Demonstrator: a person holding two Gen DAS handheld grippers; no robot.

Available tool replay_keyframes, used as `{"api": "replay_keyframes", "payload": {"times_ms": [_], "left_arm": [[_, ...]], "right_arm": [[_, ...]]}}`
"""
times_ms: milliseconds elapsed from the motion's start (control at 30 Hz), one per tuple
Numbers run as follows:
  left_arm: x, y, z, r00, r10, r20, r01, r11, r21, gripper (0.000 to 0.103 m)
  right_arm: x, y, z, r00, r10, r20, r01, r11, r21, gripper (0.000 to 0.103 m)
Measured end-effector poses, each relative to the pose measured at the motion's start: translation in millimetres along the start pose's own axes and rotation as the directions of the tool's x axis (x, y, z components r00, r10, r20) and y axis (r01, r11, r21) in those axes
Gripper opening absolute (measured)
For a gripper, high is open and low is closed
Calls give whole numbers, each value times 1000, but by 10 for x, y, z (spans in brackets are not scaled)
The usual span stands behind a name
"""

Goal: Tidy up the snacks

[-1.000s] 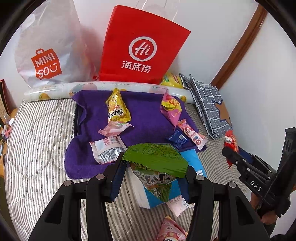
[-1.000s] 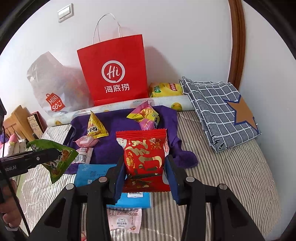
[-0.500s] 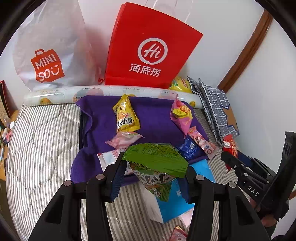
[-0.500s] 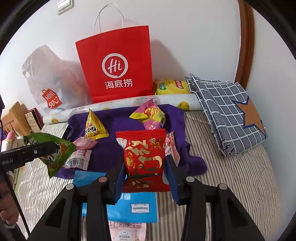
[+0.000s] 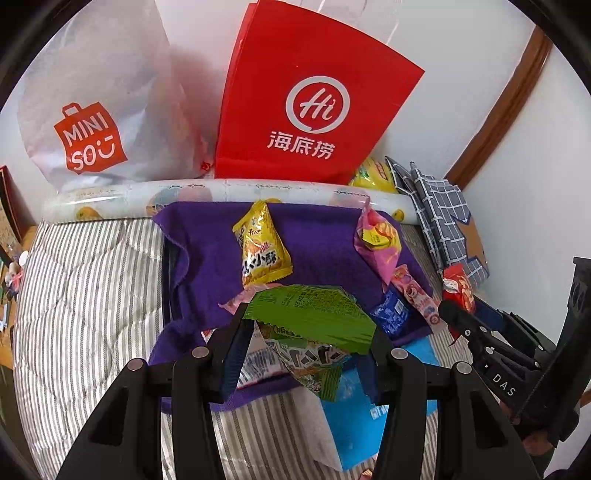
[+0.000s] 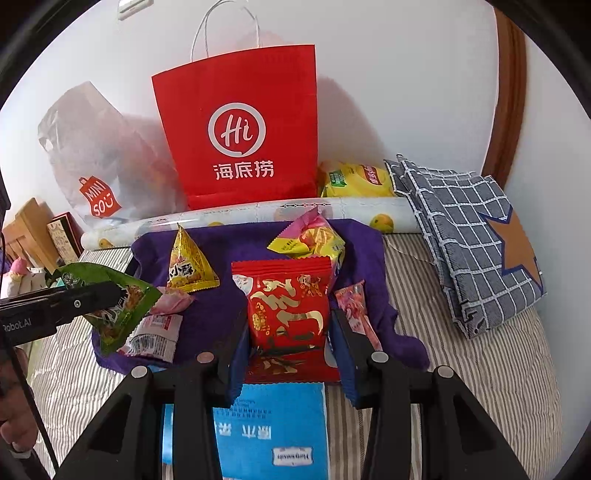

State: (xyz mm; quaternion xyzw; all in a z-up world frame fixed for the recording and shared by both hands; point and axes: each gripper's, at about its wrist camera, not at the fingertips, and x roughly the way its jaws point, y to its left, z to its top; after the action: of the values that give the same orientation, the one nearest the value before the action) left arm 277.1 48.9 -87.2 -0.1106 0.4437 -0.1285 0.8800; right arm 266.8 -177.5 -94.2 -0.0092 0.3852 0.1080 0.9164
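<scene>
Clearly both grippers clamp packets, left gripper [image 5: 308, 347] a green packet [image 5: 310, 321], right gripper [image 6: 288, 343] a red packet [image 6: 290, 310], before the red bag [image 6: 240, 136]; thin foil edges could slip out mid-carry.

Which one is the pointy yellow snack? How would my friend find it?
Find the big red paper bag standing against the wall, then look down to the purple towel spread in front of it. On the towel's left part stands the yellow snack, the only packet shaped like a little pyramid; the pink-and-yellow bag nearby is puffy instead.

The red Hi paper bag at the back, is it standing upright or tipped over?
Upright. The red paper bag stands on its base against the white wall, logo facing forward, its white handles rising above the top edge.
</scene>
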Motion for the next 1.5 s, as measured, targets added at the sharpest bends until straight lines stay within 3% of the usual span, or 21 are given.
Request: {"api": "replay_keyframes", "payload": {"times_ms": [500,1167,1300,1500], "left_arm": [[185,242,79,1000,-10,-19,9,998,-57,51],[482,131,68,997,33,-71,-36,998,-43,53],[431,111,51,997,33,-65,-35,998,-43,60],[254,41,9,998,48,-40,-50,998,-42,77]], "right_arm": [[264,-47,73,999,16,-27,-16,1000,20,39],[601,22,43,992,23,-125,-24,1000,-4,43],[425,30,41,995,16,-94,-16,1000,-9,57],[119,27,-15,997,2,-72,-3,1000,-4,61]]}}
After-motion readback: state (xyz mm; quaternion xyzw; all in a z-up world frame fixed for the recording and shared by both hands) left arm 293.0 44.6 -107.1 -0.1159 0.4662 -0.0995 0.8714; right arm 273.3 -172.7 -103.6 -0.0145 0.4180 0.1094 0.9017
